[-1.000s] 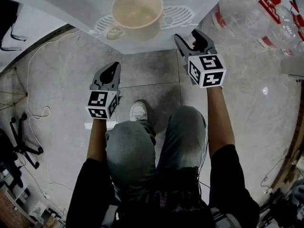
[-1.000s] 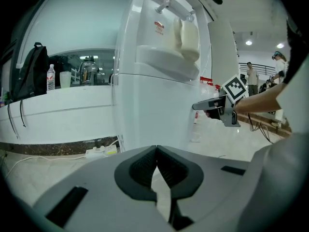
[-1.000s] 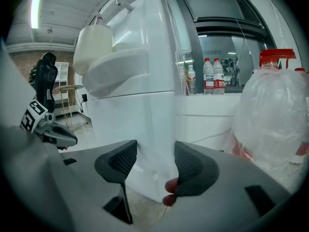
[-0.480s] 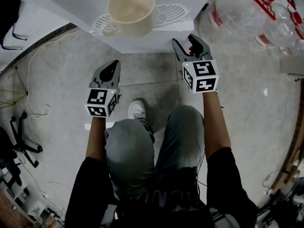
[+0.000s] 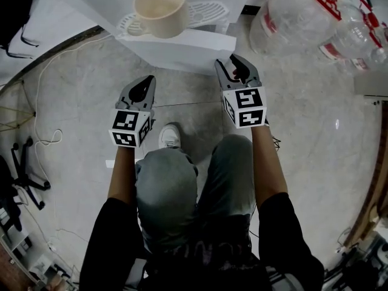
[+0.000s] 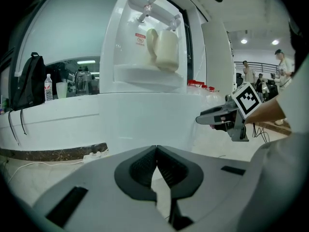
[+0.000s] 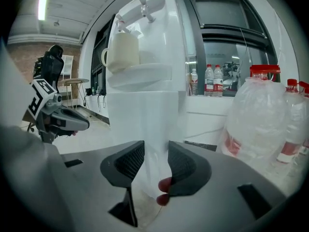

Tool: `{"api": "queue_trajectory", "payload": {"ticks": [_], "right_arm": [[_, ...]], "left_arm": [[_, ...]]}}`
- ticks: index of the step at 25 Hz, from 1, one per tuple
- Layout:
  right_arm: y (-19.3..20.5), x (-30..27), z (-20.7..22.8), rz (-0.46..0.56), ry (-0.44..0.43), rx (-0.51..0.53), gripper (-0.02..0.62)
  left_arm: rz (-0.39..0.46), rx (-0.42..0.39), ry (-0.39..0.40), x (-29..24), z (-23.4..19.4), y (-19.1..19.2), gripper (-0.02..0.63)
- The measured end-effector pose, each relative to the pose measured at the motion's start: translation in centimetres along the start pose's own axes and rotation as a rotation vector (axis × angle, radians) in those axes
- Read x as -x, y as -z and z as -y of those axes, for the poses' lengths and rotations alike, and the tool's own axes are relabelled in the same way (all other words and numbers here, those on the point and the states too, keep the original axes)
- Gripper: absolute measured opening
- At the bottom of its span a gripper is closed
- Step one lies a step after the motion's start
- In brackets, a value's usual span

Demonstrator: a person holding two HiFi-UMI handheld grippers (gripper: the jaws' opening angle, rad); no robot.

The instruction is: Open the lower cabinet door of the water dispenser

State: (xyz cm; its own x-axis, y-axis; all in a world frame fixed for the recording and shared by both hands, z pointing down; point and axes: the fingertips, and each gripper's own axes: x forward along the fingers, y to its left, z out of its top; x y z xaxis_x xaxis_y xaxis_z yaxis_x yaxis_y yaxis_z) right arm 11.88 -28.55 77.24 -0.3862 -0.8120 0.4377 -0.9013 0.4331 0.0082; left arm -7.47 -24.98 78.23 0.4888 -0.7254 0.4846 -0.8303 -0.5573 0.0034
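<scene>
The white water dispenser (image 6: 154,47) stands in front of me, a cream cup (image 5: 159,8) on its drip tray (image 5: 206,11). Its lower cabinet door (image 5: 182,50) slopes out toward me. My right gripper (image 5: 235,62) is at the door's right edge. In the right gripper view the door's white edge (image 7: 154,129) fills the gap between the jaws of the right gripper (image 7: 155,153); they have just been closing and now press on it. To the door's left my left gripper (image 5: 144,82) hangs shut and empty, apart from the dispenser; its jaws (image 6: 155,150) meet.
Large clear water jugs (image 5: 297,11) with red caps stand on the floor right of the dispenser. A white cable (image 5: 42,138) and a black chair base (image 5: 24,180) lie at the left. My shoe (image 5: 173,138) and knees are below the grippers.
The right gripper's jaws have narrowed onto the door's edge and drawn back toward me, and the door's face shows further out. The left gripper rose slightly, still shut.
</scene>
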Motion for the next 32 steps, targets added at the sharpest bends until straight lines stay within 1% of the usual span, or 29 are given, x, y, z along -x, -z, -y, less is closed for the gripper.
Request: {"api": "queue_trajectory", "payload": {"ticks": [9,15,18,23,26,28,32], "right_arm": [[0.9,2.0,-1.8,0.010,-0.031,0.003,0.152],[1.3,3.1,-3.3,0.003,-0.049,0.006,0.152],[1.5,3.6,-3.9,-0.003,-0.057,0.010,0.152],[1.5,4.3,-5.3,-0.013,-0.067,0.003,0.152],[1.7,4.6,-5.8,-0.027,-0.057,-0.012,0.152],[1.8,4.9,-6.3,-0.041,-0.053,-0.026,0.152],[2.0,5.5,-7.4,-0.080,-0.049,-0.058,0.152]], "left_arm": [[-0.004,-0.031,0.014,0.5,2.1,-0.8,0.012],[0.024,-0.080,0.036,1.2,2.7,-3.0,0.012],[0.023,-0.087,0.043,1.0,3.2,-3.2,0.012],[-0.015,-0.084,0.066,1.2,4.0,-2.0,0.012],[-0.041,-0.055,0.080,1.7,4.3,-1.4,0.012],[-0.060,-0.040,0.091,2.2,4.4,-1.2,0.012],[-0.109,-0.038,0.114,3.5,4.8,-1.4,0.012]]}}
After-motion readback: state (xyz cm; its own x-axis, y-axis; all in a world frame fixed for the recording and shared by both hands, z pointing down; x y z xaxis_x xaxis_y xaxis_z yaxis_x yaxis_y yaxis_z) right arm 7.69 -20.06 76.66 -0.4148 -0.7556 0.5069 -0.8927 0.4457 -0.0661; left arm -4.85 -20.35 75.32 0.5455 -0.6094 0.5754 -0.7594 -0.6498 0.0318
